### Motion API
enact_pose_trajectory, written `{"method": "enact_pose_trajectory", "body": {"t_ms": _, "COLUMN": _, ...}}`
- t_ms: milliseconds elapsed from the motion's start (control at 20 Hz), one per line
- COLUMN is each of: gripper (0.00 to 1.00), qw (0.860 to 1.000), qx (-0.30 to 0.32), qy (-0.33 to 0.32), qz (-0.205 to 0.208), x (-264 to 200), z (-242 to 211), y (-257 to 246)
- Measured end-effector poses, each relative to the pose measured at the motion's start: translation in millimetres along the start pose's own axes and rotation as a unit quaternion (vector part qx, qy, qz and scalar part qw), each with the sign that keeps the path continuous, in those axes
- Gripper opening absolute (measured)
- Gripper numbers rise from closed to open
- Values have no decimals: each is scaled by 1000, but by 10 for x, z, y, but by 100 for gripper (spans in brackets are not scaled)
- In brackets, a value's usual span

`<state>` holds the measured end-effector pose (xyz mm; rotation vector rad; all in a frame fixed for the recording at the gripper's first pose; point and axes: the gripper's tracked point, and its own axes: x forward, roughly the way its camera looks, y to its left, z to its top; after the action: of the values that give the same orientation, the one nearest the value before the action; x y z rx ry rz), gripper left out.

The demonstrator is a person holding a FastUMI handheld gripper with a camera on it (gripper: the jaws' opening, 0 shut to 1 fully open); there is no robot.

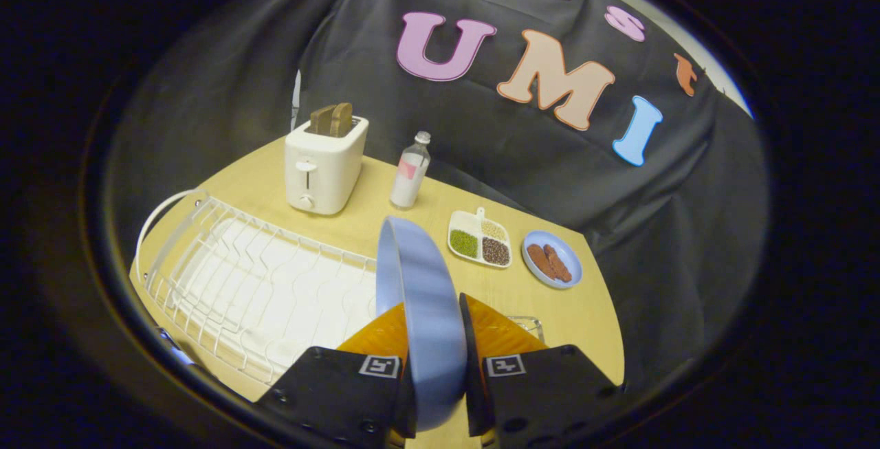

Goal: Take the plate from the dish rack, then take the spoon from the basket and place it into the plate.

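Above the wooden table, the claw grips the blue plate upright beside the white dish rack.

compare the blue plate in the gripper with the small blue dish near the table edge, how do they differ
The blue plate stands on edge, pinched between the gripper fingers; the small blue dish lies flat on the table. The plate is empty; the dish holds brown pieces. The plate looks far larger, partly from closeness. Both are light blue and round.
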<state>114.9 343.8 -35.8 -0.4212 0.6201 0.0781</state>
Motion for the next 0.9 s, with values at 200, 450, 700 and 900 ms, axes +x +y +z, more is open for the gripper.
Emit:
{"method": "enact_pose_trajectory", "body": {"t_ms": 200, "gripper": 31, "qw": 992, "qx": 106, "qy": 27, "qz": 68, "x": -124, "z": -11, "y": -49}}
{"method": "enact_pose_trajectory", "body": {"t_ms": 450, "gripper": 31, "qw": 961, "qx": 230, "qy": 52, "qz": 147, "x": -255, "z": -157, "y": -279}}
{"method": "enact_pose_trajectory", "body": {"t_ms": 700, "gripper": 31, "qw": 921, "qx": 309, "qy": 51, "qz": 230, "x": -595, "z": -429, "y": -552}}
{"method": "enact_pose_trajectory", "body": {"t_ms": 900, "gripper": 31, "qw": 906, "qx": 323, "qy": 43, "qz": 271, "x": -901, "z": -759, "y": -703}}
